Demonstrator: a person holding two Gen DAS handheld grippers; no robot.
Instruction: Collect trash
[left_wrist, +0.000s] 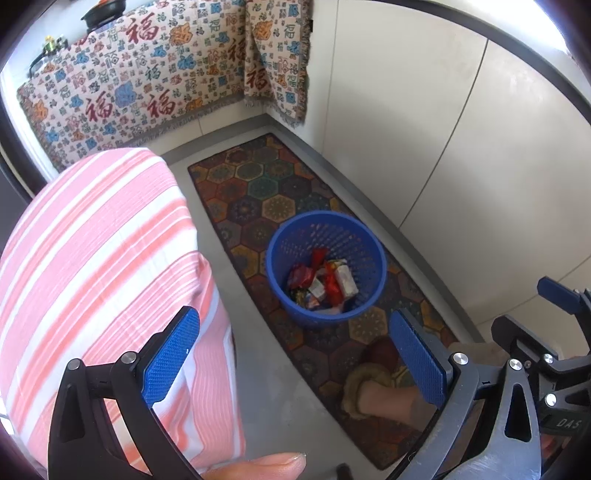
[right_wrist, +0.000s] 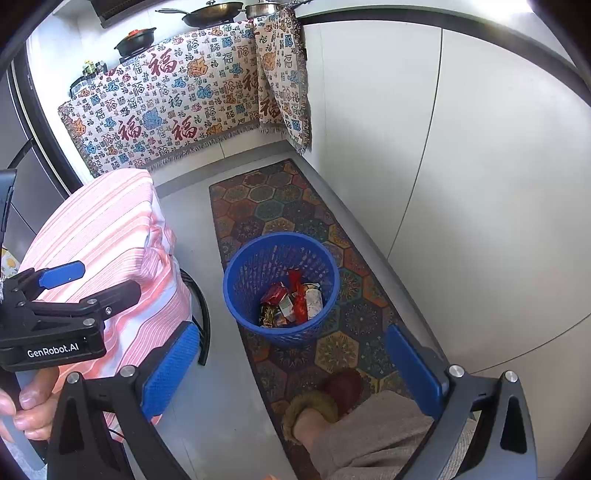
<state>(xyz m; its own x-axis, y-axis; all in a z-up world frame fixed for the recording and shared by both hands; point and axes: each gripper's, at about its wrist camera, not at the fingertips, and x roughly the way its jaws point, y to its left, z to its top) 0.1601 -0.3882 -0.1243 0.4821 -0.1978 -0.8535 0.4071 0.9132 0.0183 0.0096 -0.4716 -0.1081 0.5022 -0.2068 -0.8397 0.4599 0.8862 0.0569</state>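
Nearest in the left wrist view, the left gripper (left_wrist: 291, 354) stands wide apart with nothing between its blue pads (left_wrist: 168, 363). In the right wrist view, the right gripper (right_wrist: 291, 363) is spread just as wide and is likewise empty. A hand (right_wrist: 27, 406) at 8 o'clock grips the left tool's handle.

Just beyond the right gripper's pads, at 6 o'clock, a slippered foot (right_wrist: 317, 406) rests on the patterned rug (right_wrist: 266, 206). Past it, near centre, the blue bin (right_wrist: 280, 284) stands upright on the rug with wrappers (right_wrist: 291, 302) piled in its bottom. No loose trash shows on the rug or floor, so collection looks close to done.

At 9 o'clock sits a pink striped cushion (right_wrist: 99, 236) on a chair; at 11 to 12 o'clock a printed cloth (right_wrist: 177, 107) hangs over the counter, pans above.

Risks, as I judge them: the bin is light and close to the foot, so a step forward or a low swing of either tool could tip it and spill the wrappers. Any trash hidden behind the cushion could be missed.
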